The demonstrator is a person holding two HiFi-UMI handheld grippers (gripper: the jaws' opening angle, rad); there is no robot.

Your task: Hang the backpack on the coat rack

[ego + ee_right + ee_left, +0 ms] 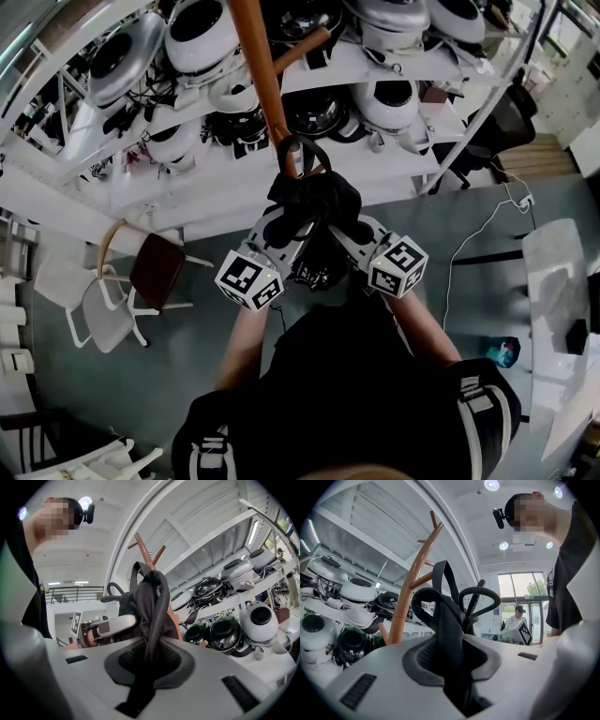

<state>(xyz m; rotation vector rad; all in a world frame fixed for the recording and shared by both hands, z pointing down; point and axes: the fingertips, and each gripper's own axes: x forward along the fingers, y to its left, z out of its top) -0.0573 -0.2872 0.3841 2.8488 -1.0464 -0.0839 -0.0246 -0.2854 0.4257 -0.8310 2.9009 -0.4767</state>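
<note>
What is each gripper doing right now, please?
Left gripper: closed on the backpack, by a strap.
Right gripper: closed on the backpack too, on bunched straps.

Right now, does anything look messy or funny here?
Nothing looks broken or spilled. The black backpack is scrunched into a lump, pinched by its straps in the left tool and right tool next to the wooden coat rack, so it isn't hanging yet.

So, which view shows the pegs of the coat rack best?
The left gripper view: the coat rack stands clear beside the backpack, with several pegs in side profile. In the right gripper view the backpack hides most of it below the top. The head view looks down along it, so little of the pegs shows.
</note>
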